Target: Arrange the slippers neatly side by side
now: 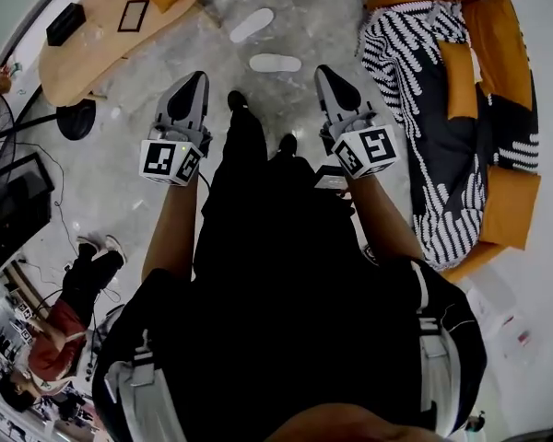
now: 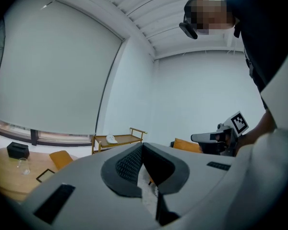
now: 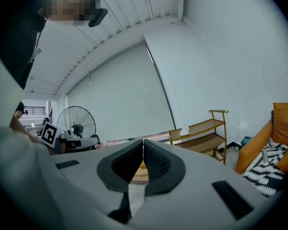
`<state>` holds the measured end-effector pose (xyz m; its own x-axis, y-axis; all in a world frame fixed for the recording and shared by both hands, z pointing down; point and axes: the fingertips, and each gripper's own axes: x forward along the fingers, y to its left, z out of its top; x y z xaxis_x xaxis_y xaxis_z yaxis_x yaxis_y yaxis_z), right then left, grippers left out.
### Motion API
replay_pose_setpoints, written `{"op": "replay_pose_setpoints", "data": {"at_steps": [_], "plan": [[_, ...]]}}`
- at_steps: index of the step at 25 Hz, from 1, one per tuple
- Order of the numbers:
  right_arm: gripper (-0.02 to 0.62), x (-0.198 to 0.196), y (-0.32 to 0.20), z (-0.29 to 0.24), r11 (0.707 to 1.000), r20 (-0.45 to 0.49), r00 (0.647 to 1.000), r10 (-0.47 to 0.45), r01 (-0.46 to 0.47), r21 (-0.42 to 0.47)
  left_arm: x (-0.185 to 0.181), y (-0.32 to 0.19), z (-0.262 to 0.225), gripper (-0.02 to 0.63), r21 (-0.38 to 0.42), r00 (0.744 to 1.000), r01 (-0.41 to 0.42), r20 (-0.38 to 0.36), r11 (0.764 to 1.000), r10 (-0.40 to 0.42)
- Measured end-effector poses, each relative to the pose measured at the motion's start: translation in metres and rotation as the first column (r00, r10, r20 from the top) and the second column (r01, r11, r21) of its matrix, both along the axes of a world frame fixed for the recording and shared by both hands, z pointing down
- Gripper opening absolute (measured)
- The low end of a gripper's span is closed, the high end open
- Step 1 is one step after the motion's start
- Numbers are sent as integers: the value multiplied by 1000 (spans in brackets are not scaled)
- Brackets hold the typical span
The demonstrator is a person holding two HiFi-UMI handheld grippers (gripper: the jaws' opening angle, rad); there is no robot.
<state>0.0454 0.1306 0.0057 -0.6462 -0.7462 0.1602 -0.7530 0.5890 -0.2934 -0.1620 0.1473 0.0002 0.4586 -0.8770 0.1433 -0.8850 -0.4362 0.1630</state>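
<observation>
Two white slippers lie apart on the grey floor in the head view: one slipper (image 1: 251, 25) is angled at the top, the other slipper (image 1: 275, 63) lies crosswise just below it. My left gripper (image 1: 200, 78) is shut and empty, held at waist height left of the person's legs. My right gripper (image 1: 323, 71) is also shut and empty, right of the legs. Both point forward, short of the slippers. In the left gripper view the jaws (image 2: 143, 146) meet with nothing between them, and the right gripper view shows its jaws (image 3: 143, 143) closed the same way.
A wooden table (image 1: 92, 40) with a black box (image 1: 64, 23) stands at the left. An orange sofa (image 1: 498, 81) with a striped throw (image 1: 424, 90) fills the right. A wooden shelf rack (image 3: 206, 133) stands by the wall. A seated person (image 1: 64, 320) is at lower left.
</observation>
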Motion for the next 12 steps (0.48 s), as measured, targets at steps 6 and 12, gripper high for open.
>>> {"op": "replay_pose_setpoints", "data": {"at_steps": [6, 12], "plan": [[32, -25, -53, 5, 999, -26, 999, 38, -38, -17, -24, -56, 23, 15, -45, 999, -34, -27, 998, 33], [32, -72, -100, 15, 993, -145, 984, -107, 114, 41, -34, -116, 44, 15, -60, 997, -80, -21, 995, 79]]}}
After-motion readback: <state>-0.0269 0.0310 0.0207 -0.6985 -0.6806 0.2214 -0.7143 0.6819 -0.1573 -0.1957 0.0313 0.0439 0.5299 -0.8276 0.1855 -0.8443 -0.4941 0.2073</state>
